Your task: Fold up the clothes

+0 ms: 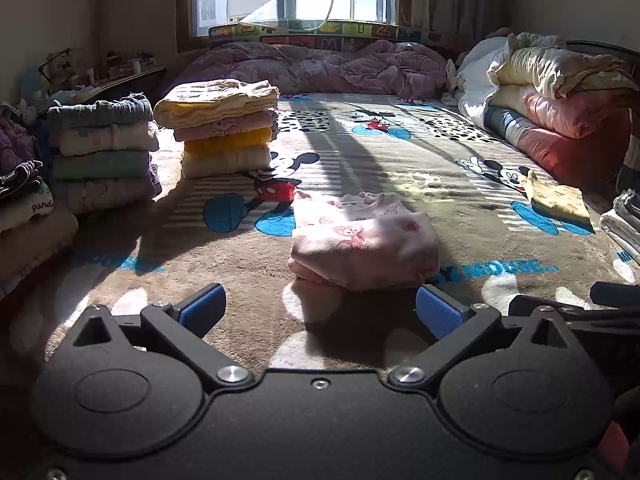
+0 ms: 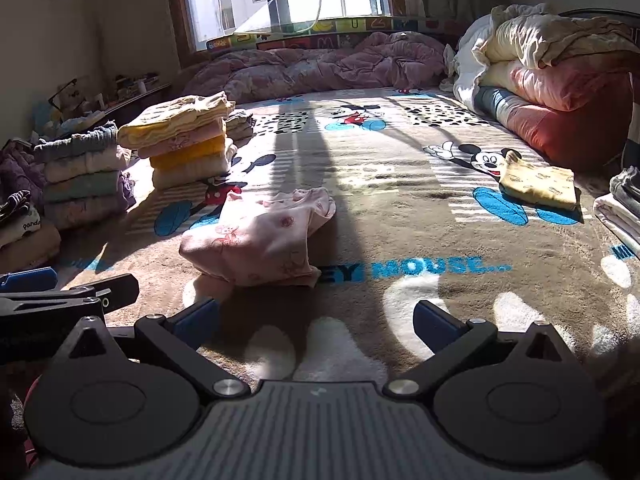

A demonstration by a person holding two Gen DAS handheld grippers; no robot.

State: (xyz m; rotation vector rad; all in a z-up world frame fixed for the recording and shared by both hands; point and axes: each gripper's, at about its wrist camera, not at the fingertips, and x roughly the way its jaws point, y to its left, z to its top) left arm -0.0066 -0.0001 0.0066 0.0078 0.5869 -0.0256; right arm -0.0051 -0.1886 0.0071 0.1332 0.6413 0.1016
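Left wrist view: left gripper [image 1: 320, 312] spread wide, empty, low over the blanket [image 1: 400, 168]; folded pink garment [image 1: 362, 240] lies just ahead, its near fold facing the fingers, bare blanket either side. Right wrist view: right gripper [image 2: 316, 320] likewise released; garment ahead-left, stacks [image 2: 180, 140] far left, yellow piece [image 2: 538, 184] well right
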